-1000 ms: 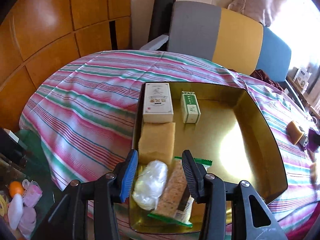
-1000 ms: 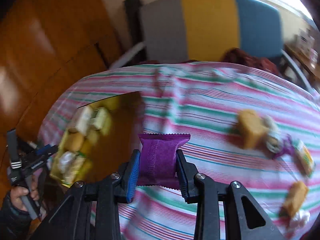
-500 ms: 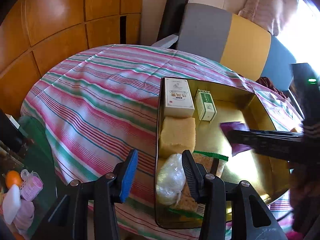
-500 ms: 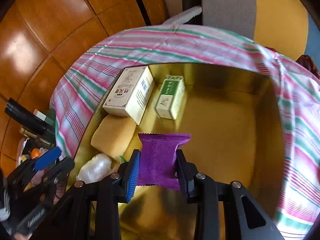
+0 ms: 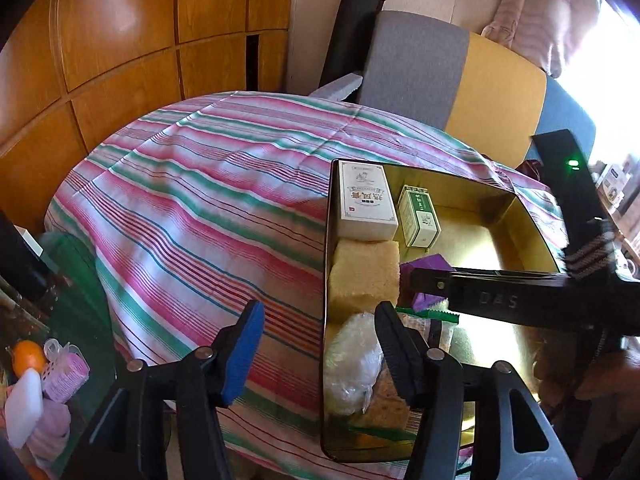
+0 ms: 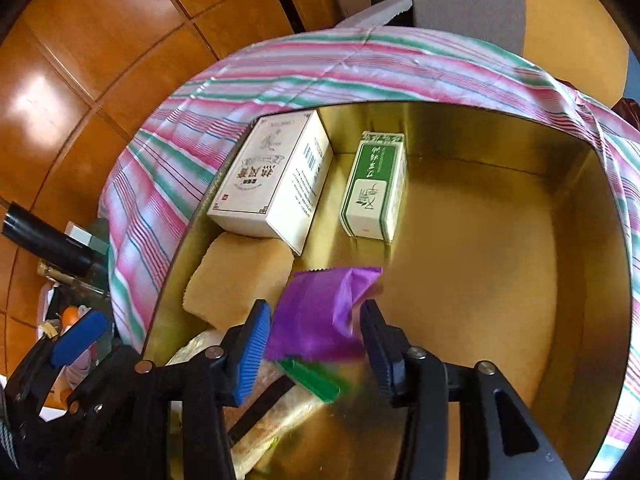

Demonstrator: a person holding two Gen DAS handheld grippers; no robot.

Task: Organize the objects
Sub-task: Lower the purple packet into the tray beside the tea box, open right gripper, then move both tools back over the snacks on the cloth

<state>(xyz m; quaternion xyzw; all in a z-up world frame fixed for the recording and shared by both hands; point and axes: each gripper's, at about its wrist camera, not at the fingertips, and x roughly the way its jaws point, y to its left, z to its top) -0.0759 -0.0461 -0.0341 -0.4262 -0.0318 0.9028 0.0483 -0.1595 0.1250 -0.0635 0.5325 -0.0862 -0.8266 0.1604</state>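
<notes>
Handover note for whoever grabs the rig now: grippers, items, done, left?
Right gripper: jaws just opened, purple packet loose between them, dropping into the gold tray.
Left gripper: jaws just opened wider, holding nothing, hanging over the tray's near left wall.
In tray: white box, green box, sponge, clear bag, cracker pack.
Left: pull right gripper clear; no items outside the tray in view.

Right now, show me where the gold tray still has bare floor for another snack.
The shiny gold metal tray is bare across its right half, from the green-and-white carton to the right wall, and toward the near right corner. The left side is crowded: white printed box, yellow sponge cake, purple foil packet, green-edged cracker pack.
</notes>
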